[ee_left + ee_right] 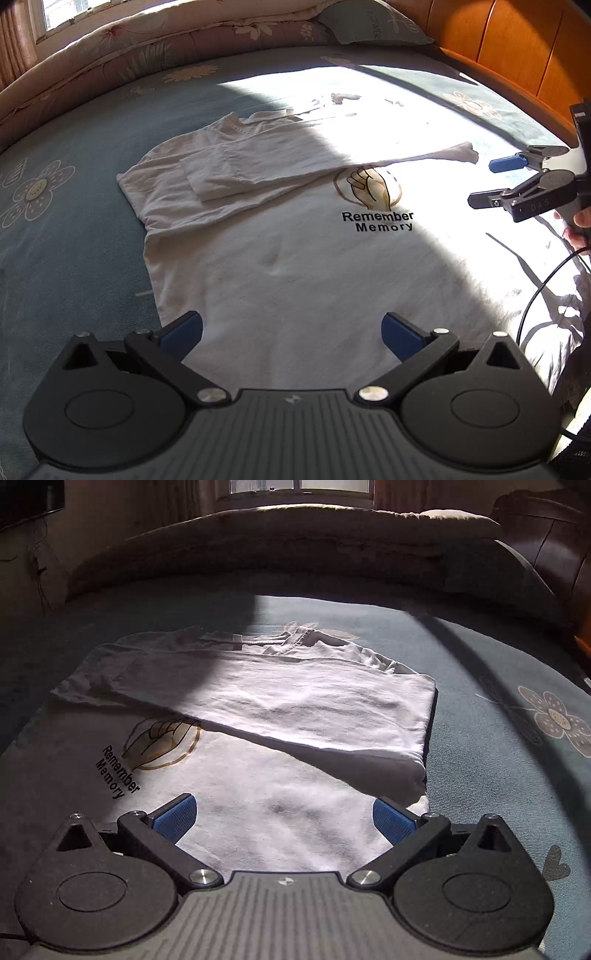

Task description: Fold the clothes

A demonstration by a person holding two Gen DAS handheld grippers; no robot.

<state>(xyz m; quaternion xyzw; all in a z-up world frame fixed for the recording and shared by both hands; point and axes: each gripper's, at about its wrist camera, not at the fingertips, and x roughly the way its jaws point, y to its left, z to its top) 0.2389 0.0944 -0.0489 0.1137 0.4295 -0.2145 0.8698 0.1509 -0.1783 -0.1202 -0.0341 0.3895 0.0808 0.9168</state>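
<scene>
A white T-shirt [280, 266] printed "Remember Memory" lies flat on the bed, one side and sleeve folded across its chest. My left gripper [291, 334] hovers open over the shirt's lower part, nothing between its blue pads. The right gripper [484, 182] shows at the right edge of the left wrist view, open, above the shirt's sunlit side. In the right wrist view the right gripper [284, 819] stands open over the shirt [258, 794], just short of the folded flap [314, 712].
The blue flowered bedsheet [66, 240] surrounds the shirt. A rolled quilt [147, 48] and a pillow [369, 26] lie at the far side. A wooden headboard [498, 48] rises at right. A black cable [543, 288] and a hand [580, 225] are at the right edge.
</scene>
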